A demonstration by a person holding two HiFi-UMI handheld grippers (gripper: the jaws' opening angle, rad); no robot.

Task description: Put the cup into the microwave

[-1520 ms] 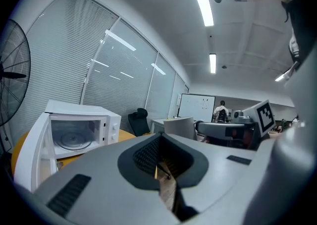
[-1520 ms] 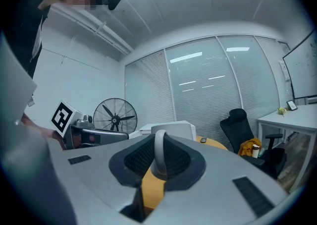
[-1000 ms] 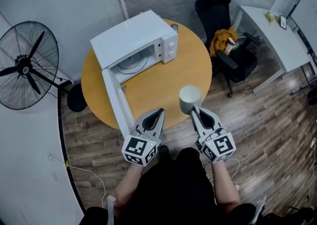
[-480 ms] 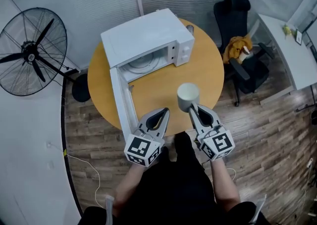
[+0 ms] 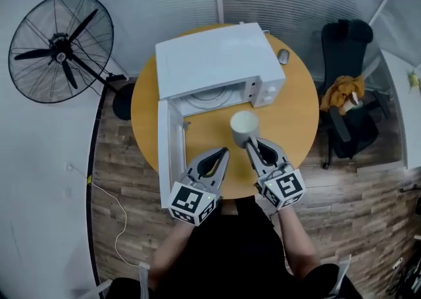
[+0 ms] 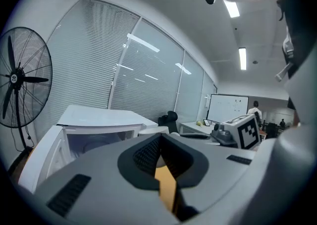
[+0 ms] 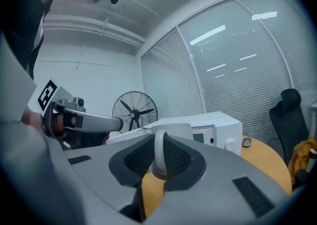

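Fan [image 5: 62, 47] left of table [image 5: 299, 123], chair [image 5: 348, 93] right, mouse [image 5: 283, 56] beside open microwave [image 5: 217, 60]

White microwave [image 5: 217, 60]; orange-tan table [image 5: 296, 120]; pale grey-white cup [image 5: 244, 126]. Left gripper [image 5: 222, 153] & right gripper [image 5: 252, 145] grey, blk pads, blk/wht square markers. Brown wood-plank floor [image 5: 368, 212]. Blk fan [image 5: 62, 47].

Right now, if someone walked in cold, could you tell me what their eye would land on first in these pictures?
Probably the white microwave at the back of the round wooden table, its door swung wide open. Next comes the pale cup, gripped by its handle in the right tool just in front of the opening, with the left tool empty beside it. A big black fan stands left of the table.
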